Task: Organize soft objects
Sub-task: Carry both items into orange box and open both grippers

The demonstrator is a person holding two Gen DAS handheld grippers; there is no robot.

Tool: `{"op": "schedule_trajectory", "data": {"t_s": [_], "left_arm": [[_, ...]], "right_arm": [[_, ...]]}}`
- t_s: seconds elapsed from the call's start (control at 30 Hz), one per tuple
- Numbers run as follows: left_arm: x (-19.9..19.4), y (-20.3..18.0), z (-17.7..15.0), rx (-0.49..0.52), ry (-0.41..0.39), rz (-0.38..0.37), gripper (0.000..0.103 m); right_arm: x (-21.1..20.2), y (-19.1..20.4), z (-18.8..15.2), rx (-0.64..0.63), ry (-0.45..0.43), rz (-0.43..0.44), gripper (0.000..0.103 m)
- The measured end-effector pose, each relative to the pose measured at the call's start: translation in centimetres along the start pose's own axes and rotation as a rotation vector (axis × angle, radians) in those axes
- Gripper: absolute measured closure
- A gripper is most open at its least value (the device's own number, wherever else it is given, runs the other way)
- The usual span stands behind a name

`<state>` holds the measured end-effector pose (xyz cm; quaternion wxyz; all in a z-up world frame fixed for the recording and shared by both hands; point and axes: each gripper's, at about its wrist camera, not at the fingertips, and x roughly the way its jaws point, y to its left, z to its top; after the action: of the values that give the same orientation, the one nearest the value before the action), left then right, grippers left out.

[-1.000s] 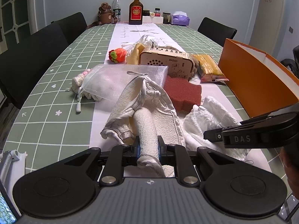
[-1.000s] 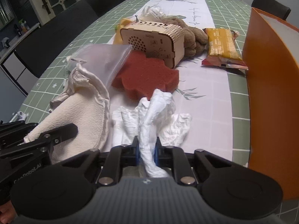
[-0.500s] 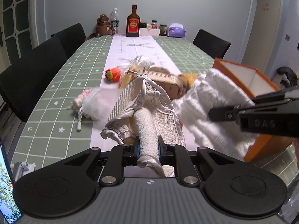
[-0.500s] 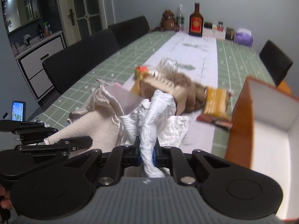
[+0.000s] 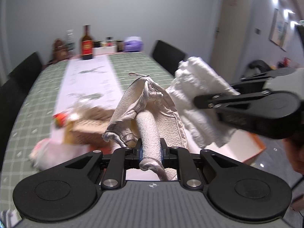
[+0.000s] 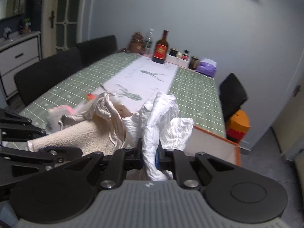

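Cream terry, satin-edged: the cream cloth [image 5: 150, 125] is pinched tight in the left gripper [image 5: 151, 150] and juts forward from its fingers, off the table [image 5: 38, 98]. To its right, the right gripper [image 6: 150, 152] is clamped on the white crinkled cloth [image 6: 161, 117], also in the air. Below and ahead of the right gripper sits the orange box [image 6: 214, 138]. A brown bottle [image 6: 161, 47] stands well beyond both.
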<state>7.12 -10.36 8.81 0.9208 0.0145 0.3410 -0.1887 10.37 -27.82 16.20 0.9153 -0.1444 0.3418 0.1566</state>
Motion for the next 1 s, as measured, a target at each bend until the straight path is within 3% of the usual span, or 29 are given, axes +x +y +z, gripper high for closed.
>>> {"op": "schedule_trajectory", "data": {"t_s": [0.23,0.33,0.47,0.67,1.0], "left_arm": [[4.3,-5.2,2.9,0.025,0.076,-0.106,0.086],[6.8,-6.2,2.8,0.025,0.132,-0.138,0.086],[10.3,-8.0,1.7,0.075,0.263,-0.191,0.086],[14.7,-8.6,0.4,0.112,0.428,-0.183,0.086],[17.8,-10.0,0.6,0.207,0.555,-0.139,0.085]], "right_arm": [[0.0,-7.5,-1.4,0.012,0.126,-0.084,0.094],[1.0,-10.1,-3.3,0.067,0.185,-0.058,0.094],[3.4,-11.5,-6.1,0.09,0.257,-0.005,0.094],[7.8,-11.8,-8.6,0.086,0.364,0.061,0.094],[12.1,-11.6,-10.2,0.047,0.511,0.161,0.093]]}}
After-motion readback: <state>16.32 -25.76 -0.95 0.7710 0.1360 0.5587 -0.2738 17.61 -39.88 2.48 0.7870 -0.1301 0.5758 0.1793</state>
